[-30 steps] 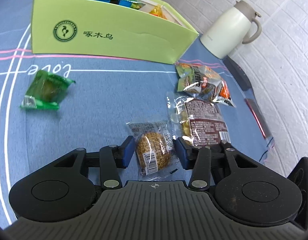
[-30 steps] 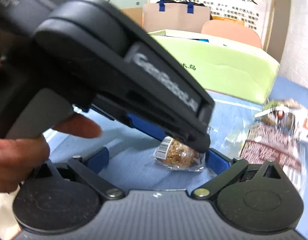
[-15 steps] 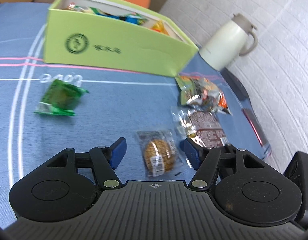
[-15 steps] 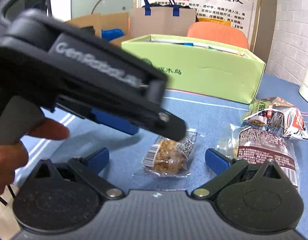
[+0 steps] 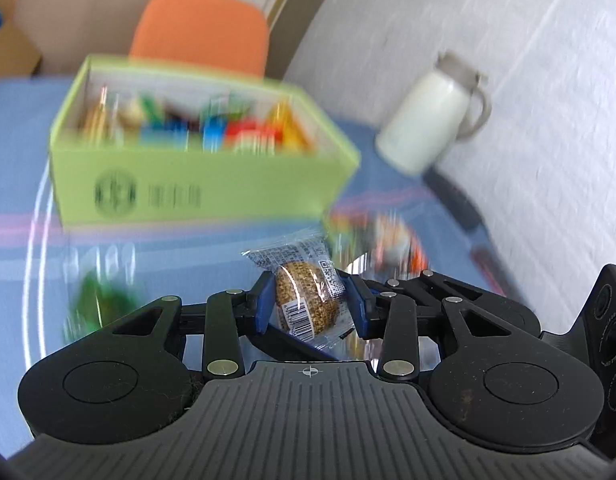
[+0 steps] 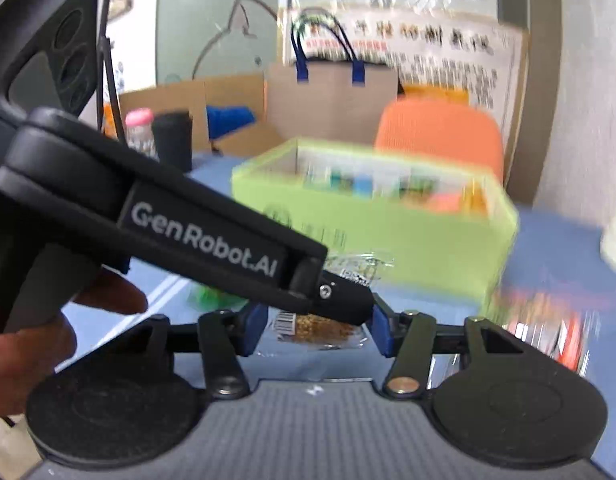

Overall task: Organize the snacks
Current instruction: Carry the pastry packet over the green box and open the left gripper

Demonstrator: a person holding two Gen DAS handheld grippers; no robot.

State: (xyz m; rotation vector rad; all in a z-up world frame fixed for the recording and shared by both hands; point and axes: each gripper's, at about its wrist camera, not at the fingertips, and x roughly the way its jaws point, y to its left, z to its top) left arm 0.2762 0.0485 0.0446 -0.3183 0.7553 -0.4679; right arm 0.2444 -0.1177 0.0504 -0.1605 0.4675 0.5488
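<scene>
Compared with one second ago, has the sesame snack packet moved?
Yes. The sesame snack packet has risen off the blue tablecloth toward the green box, clamped in the left gripper.

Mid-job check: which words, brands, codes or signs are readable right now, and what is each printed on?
"GenRobot.AI": white lettering on the side of the left claw's body, seen from the right wrist camera.
Barcode and QR code on the sesame snack wrapper: digits too small to read.
Round logo and characters on the green box: blurred, unreadable.
Wall poster: Chinese text, too blurred to read.
</scene>
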